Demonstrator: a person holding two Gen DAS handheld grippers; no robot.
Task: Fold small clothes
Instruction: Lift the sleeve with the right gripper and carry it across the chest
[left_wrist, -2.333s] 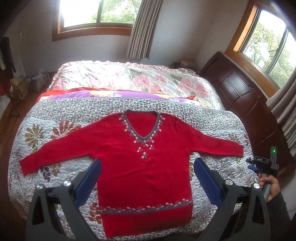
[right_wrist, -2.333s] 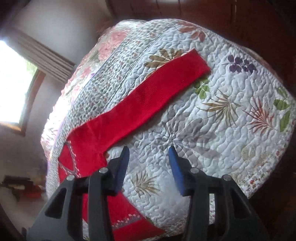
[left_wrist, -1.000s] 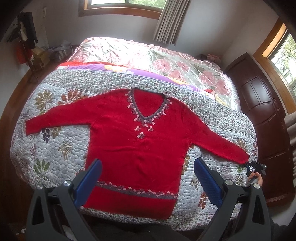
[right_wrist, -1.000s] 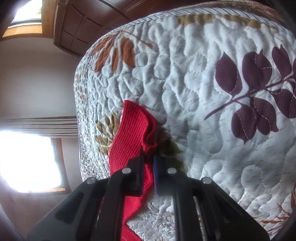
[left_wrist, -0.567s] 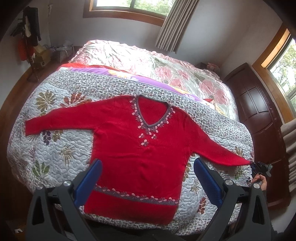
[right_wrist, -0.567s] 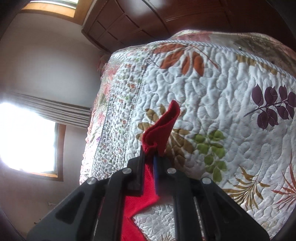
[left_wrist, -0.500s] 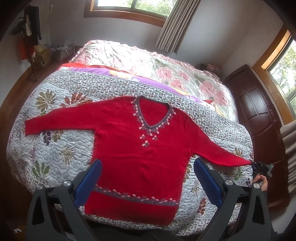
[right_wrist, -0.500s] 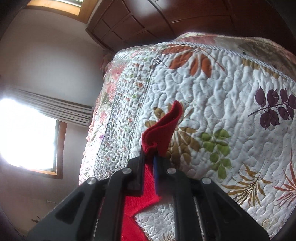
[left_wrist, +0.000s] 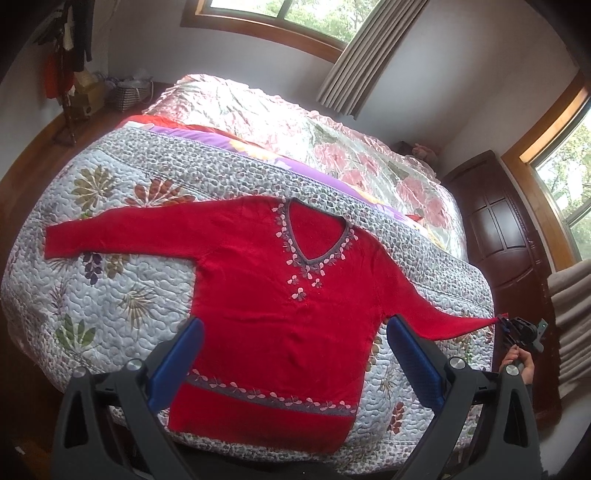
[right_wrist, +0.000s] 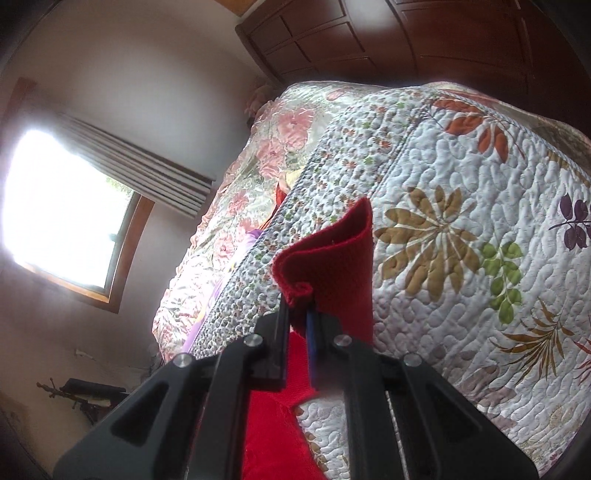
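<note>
A red V-neck sweater (left_wrist: 266, 295) with grey leaf trim lies flat, front up, on a quilted bedspread (left_wrist: 110, 295). Its left sleeve (left_wrist: 122, 236) rests spread out on the quilt. My left gripper (left_wrist: 291, 358) hovers open above the sweater's lower half, holding nothing. My right gripper (right_wrist: 300, 314) is shut on the cuff of the right sleeve (right_wrist: 332, 254), which curls up above the jaws. In the left wrist view that sleeve (left_wrist: 450, 325) is pulled taut off the quilt towards the right gripper (left_wrist: 504, 325) at the bed's right edge, with a hand (left_wrist: 517, 362) below it.
A pink floral cover (left_wrist: 295, 129) lies over the far part of the bed. A dark wooden cabinet (left_wrist: 506, 229) stands close to the bed's right side. Windows with curtains (left_wrist: 354, 55) line the far wall. Clutter and a basket (left_wrist: 125, 92) sit at the far left.
My right gripper has lifted the right cuff higher off the quilt and drawn the sleeve taut. The left gripper has drifted slightly and stays open.
</note>
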